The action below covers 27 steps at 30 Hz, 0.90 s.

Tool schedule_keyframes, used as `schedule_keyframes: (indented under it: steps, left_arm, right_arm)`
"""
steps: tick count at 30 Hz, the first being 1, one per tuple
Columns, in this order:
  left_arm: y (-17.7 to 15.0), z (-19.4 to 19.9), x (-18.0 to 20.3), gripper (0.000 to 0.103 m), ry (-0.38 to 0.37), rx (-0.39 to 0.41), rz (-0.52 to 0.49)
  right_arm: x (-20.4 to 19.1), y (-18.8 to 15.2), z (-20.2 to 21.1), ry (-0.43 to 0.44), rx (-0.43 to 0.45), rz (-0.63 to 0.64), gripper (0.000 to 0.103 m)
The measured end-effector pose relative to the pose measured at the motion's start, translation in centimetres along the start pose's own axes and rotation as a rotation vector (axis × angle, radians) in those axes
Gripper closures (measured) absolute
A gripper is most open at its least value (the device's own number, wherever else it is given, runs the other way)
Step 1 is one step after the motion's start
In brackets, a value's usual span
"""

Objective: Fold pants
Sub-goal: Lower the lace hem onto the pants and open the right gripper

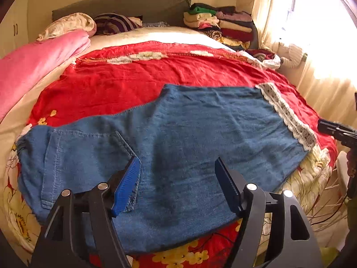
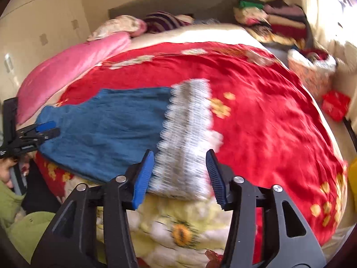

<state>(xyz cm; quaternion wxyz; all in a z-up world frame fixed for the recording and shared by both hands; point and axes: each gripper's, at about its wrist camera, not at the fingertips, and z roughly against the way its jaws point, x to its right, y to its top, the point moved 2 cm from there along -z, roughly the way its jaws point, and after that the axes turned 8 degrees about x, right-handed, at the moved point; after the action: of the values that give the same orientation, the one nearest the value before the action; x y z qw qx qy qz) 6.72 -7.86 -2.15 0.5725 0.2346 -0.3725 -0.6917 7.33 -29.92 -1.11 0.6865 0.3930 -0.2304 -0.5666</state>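
Blue denim pants (image 1: pixel 183 134) lie flat across a red floral bedspread (image 1: pixel 138 78), waist and pocket at the left, white lace hem (image 1: pixel 287 116) at the right. My left gripper (image 1: pixel 178 185) is open and empty, hovering over the pants near the pocket. My right gripper (image 2: pixel 179 176) is open and empty, just in front of the lace hem (image 2: pixel 187 134) at the bed's near edge; this view is blurred. The pants (image 2: pixel 107 129) stretch left there. The left gripper (image 2: pixel 42 131) shows at the far left; the right gripper (image 1: pixel 337 131) shows at the right edge.
A pink quilt (image 1: pixel 38 67) and pillows (image 1: pixel 69 24) lie at the bed's far left. A stack of folded clothes (image 1: pixel 218 24) sits at the far right by the headboard. A bright curtained window (image 1: pixel 312 33) is on the right. A basket (image 2: pixel 312 69) stands beside the bed.
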Motion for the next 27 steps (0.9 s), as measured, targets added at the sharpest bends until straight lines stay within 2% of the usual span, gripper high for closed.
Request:
schedule_keyframes:
  steps: [2, 6, 9, 12, 17, 19, 24, 27]
  left_arm:
    - [-0.4, -0.5, 0.6, 0.034, -0.011, -0.018, -0.010]
    - [-1.5, -1.6, 1.7, 0.034, -0.017, -0.055, -0.050]
    - [-2.4, -2.8, 2.0, 0.030, 0.002, -0.096, -0.078]
    - [-2.8, -3.2, 2.5, 0.026, 0.016, -0.100, -0.105]
    - [-1.8, -2.4, 2.9, 0.026, -0.010, -0.081, -0.102]
    - [-1.0, -1.9, 3.5, 0.026, -0.022, -0.061, -0.116]
    - [1.1, -1.3, 5.0, 0.026, -0.048, -0.034, -0.128]
    - [2.2, -1.1, 5.6, 0.026, -0.054, -0.020, -0.133]
  right_arm:
    - [-2.5, 0.1, -1.1, 0.054, -0.013, 0.054, 0.061]
    - [-5.3, -0.6, -3.2, 0.093, -0.049, 0.091, 0.054]
    - [-6.1, -1.6, -4.8, 0.079, -0.100, 0.105, 0.051]
    - [-5.8, -3.1, -6.5, 0.056, -0.180, 0.091, 0.051]
    - [-5.3, -2.6, -5.2, 0.094, -0.139, 0.046, 0.049]
    - [-4.9, -2.0, -4.1, 0.081, -0.110, 0.040, 0.047]
    - [-3.7, -0.5, -1.6, 0.053, -0.043, 0.020, 0.034]
    - [-3.1, 0.2, -0.6, 0.033, -0.011, 0.019, 0.030]
